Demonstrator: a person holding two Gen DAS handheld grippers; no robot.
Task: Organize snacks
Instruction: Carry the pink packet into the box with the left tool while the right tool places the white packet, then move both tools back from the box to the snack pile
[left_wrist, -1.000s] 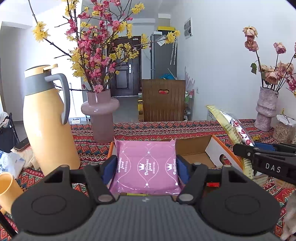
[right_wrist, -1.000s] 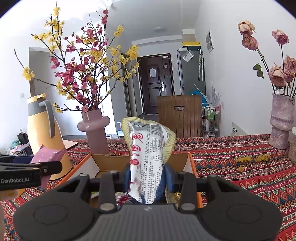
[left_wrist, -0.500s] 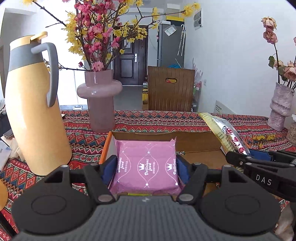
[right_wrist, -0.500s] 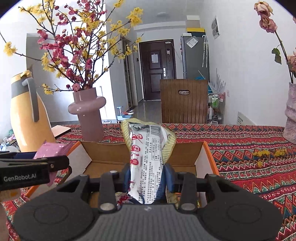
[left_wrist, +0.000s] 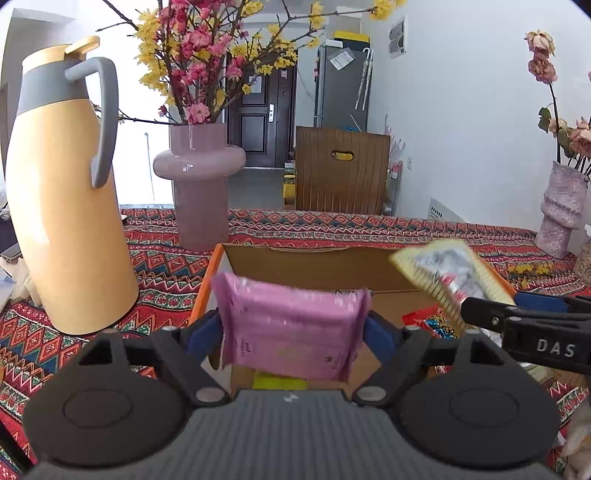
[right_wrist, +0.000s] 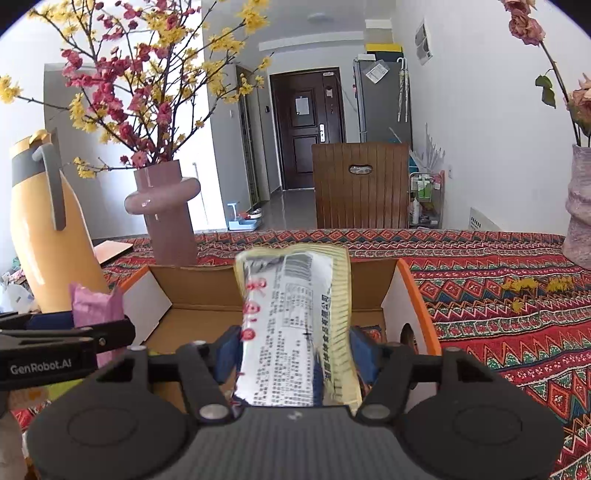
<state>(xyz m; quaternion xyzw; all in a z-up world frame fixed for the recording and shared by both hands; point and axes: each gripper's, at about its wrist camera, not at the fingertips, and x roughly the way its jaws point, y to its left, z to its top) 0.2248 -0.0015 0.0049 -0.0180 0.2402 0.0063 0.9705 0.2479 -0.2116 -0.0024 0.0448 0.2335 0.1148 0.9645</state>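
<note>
pink packet (left_wrist: 291, 332) blurred, box (left_wrist: 321, 266) floor hidden

yellow snack pack (right_wrist: 295, 325) between open tongs (right_wrist: 293, 350)

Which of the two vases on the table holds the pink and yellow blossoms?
The smooth mauve vase beside the yellow jug. The textured vase at the far right holds faded roses.

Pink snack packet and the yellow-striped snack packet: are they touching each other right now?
Apart. The left wrist view shows bare cardboard of the box between the pink packet and the yellow-striped packet.
</note>
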